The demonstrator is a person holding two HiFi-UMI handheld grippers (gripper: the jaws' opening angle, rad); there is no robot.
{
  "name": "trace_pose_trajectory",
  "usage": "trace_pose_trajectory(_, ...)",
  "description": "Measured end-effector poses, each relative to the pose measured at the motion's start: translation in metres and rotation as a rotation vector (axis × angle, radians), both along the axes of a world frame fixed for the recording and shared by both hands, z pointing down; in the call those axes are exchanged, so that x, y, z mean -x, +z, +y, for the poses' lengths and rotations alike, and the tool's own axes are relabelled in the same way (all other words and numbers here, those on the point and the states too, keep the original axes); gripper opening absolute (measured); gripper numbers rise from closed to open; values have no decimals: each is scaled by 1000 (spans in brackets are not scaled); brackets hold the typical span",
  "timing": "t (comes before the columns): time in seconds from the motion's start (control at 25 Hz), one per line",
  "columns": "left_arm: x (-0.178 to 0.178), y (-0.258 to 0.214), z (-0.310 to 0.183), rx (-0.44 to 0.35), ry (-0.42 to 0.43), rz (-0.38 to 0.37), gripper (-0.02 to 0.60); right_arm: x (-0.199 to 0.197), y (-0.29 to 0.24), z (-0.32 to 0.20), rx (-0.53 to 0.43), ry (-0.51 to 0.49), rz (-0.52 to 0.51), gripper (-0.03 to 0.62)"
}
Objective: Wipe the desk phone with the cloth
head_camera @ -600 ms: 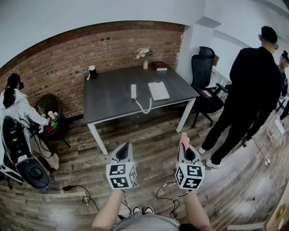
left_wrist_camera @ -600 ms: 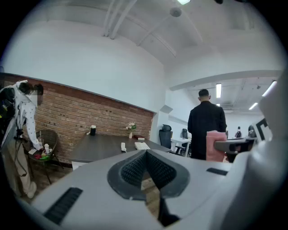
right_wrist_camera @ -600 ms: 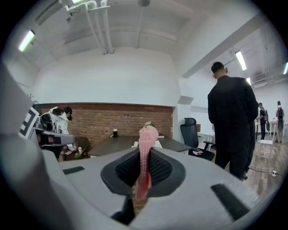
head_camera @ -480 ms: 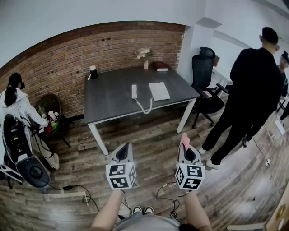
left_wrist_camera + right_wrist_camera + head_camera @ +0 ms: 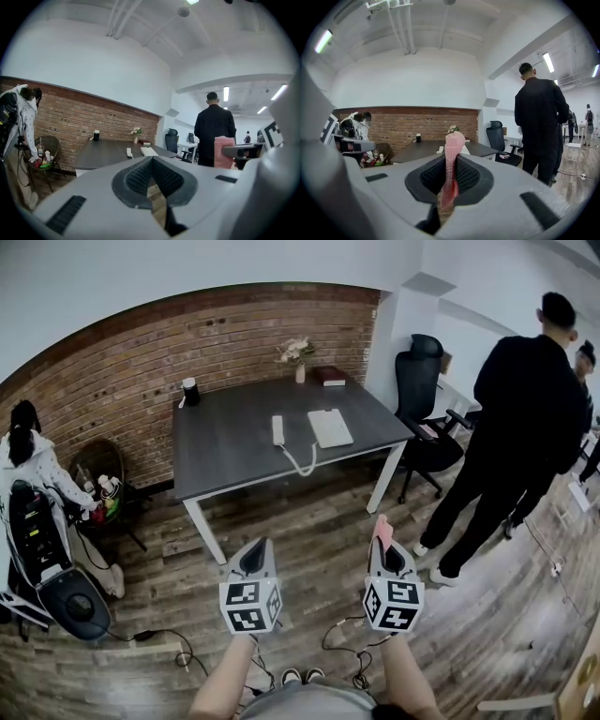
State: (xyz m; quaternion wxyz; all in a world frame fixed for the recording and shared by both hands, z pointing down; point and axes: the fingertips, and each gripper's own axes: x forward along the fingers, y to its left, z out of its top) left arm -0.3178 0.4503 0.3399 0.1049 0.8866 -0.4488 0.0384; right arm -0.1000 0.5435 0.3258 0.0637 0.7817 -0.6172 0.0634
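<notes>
A white desk phone (image 5: 330, 427) lies on a dark desk (image 5: 225, 442) far ahead, its handset (image 5: 277, 429) off to the left on a coiled cord (image 5: 300, 461). My right gripper (image 5: 383, 542) is shut on a pink cloth (image 5: 382, 532) that sticks up between its jaws; the cloth (image 5: 451, 161) fills the middle of the right gripper view. My left gripper (image 5: 256, 557) is shut with nothing in it. Both are held low over the wooden floor, well short of the desk. The phone (image 5: 149, 151) shows small in the left gripper view.
A person in black (image 5: 511, 437) stands at the right next to a black office chair (image 5: 424, 399). Another person in white (image 5: 33, 465) bends at the left by a chair (image 5: 98, 460) and equipment (image 5: 56, 577). A flower vase (image 5: 298, 354), a book (image 5: 329, 376) and a dark cup (image 5: 190, 390) stand at the desk's back.
The view has shifted slightly; both grippers hold the same pose. The person in white at the left has moved a little further left.
</notes>
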Motion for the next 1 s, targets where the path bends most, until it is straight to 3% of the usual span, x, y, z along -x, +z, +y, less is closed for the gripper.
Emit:
trace_pose_trajectory(0.48, -13, 13, -34, 14, 7, 8, 5, -18, 17, -20, 27, 27, -18, 23)
trace_pose_trajectory(1.0, -85, 2, -129, -3, -15, -1, 5, -89, 6, -133, 2, -26, -15, 23)
